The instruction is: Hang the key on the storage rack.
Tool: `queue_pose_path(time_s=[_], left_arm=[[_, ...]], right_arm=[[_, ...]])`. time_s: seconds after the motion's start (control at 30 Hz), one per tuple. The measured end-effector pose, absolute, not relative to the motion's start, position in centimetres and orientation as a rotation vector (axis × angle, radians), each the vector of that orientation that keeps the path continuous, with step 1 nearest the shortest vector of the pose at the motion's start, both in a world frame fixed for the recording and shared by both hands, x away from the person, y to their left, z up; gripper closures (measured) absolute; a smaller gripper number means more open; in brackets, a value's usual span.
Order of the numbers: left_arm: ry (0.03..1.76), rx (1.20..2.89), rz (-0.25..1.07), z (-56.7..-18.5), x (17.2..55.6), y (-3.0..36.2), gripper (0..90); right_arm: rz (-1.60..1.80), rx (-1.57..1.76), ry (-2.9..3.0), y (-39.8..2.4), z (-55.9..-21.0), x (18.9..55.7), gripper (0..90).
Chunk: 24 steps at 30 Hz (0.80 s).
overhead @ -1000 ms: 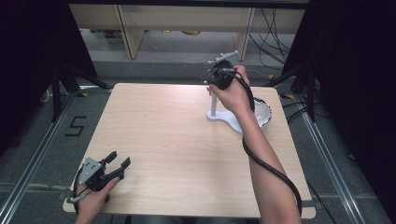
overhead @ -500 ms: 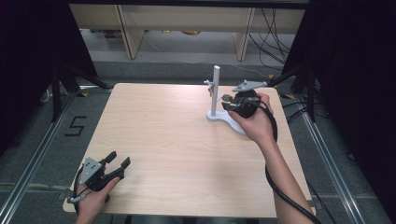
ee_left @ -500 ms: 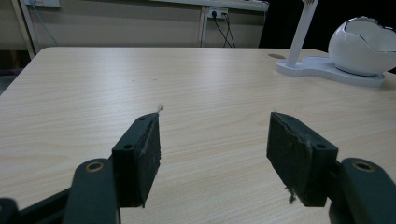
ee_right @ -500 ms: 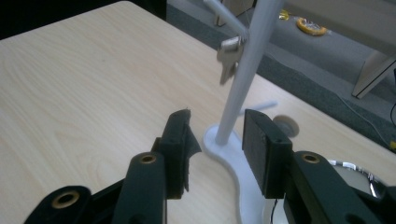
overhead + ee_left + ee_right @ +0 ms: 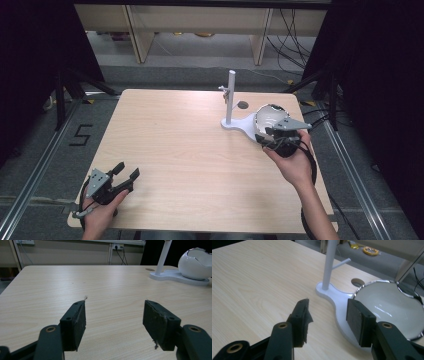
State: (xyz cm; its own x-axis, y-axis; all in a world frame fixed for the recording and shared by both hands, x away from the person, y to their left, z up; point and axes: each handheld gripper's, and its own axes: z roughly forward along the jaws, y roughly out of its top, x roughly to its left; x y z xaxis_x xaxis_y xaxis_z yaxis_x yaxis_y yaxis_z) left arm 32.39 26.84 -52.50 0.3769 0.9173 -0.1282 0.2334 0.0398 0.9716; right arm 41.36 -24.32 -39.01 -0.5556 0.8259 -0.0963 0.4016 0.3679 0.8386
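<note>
White bowl uncovered; right tool withdrawn nearer, open.

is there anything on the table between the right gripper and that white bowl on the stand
Nothing visible. The right gripper hangs open right beside the white bowl, with just the stand's flat white base under its jaws. The upright post stands off to one side, out of the path.

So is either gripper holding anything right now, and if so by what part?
Nothing is held. The left gripper is open over bare table, and the right gripper is open just short of the white bowl on its stand.
</note>
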Motion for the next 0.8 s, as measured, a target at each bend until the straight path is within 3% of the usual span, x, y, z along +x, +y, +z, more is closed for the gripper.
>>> queue_pose_path(time_s=[0.8], left_arm=[[1.104, 1.478, 0.744, -52.5, 32.4, 26.6, 34.7]], right_arm=[[1.154, 1.293, 2.007, -30.7, -49.3, 35.9, 49.4]])
